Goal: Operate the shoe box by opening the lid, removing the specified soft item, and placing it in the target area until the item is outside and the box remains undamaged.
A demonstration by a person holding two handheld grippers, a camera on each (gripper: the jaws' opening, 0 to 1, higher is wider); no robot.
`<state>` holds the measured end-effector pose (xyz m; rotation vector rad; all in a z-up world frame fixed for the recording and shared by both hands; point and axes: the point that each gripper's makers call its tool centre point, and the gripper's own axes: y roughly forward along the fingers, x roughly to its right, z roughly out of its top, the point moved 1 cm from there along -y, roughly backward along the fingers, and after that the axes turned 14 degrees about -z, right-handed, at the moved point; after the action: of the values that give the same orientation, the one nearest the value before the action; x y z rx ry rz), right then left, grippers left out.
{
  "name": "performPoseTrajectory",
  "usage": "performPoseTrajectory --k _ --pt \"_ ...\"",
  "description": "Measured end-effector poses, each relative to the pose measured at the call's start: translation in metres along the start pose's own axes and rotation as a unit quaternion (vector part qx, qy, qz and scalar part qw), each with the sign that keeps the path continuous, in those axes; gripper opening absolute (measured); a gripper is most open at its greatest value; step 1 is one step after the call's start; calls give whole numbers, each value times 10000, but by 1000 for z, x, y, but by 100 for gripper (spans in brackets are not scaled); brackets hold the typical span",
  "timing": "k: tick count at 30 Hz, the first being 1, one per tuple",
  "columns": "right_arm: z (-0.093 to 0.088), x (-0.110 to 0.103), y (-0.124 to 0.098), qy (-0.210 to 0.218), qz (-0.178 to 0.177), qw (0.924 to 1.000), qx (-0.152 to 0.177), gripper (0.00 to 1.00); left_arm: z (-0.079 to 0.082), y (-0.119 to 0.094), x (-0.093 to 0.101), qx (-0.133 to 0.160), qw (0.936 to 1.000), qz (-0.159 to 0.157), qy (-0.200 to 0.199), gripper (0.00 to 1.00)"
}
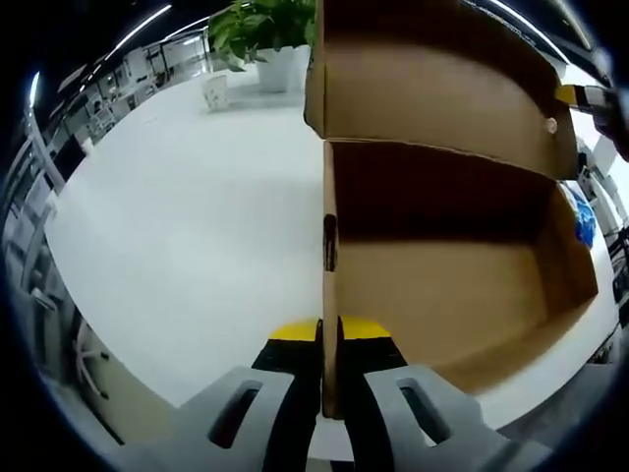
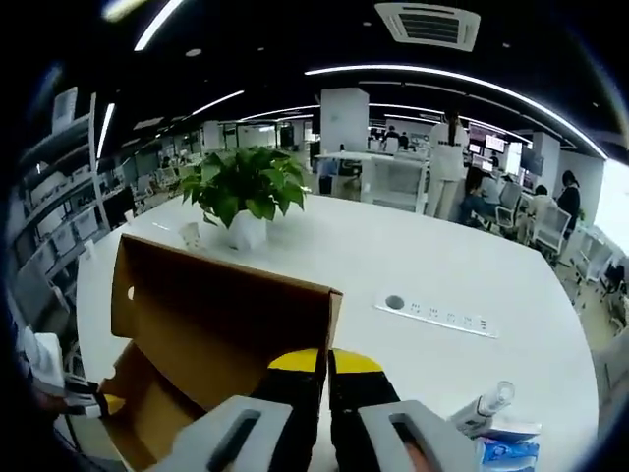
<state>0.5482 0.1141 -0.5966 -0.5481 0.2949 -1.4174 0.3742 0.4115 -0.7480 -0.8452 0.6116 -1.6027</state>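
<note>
Shoe box: cardboard, on white desk, lid already raised and standing upright. Left tongs pressed together on the box's near side wall, holding it steady. Right tongs pinching the lid's edge, keeping it up. Opening judged done; removal and placing remain. Soft item: not visible; the lit part of the interior appears bare, its far part in shadow. Blue packet beyond the box, partly hidden. Plant far on desk. Target area unidentified.
</note>
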Motion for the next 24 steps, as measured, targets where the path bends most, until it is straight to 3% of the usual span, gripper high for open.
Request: performPoseTrajectory --k 24 --pt "-20 -6 -57 290 -17 9986 447 0 -1 -2 0 50 9997 -20 -246 3"
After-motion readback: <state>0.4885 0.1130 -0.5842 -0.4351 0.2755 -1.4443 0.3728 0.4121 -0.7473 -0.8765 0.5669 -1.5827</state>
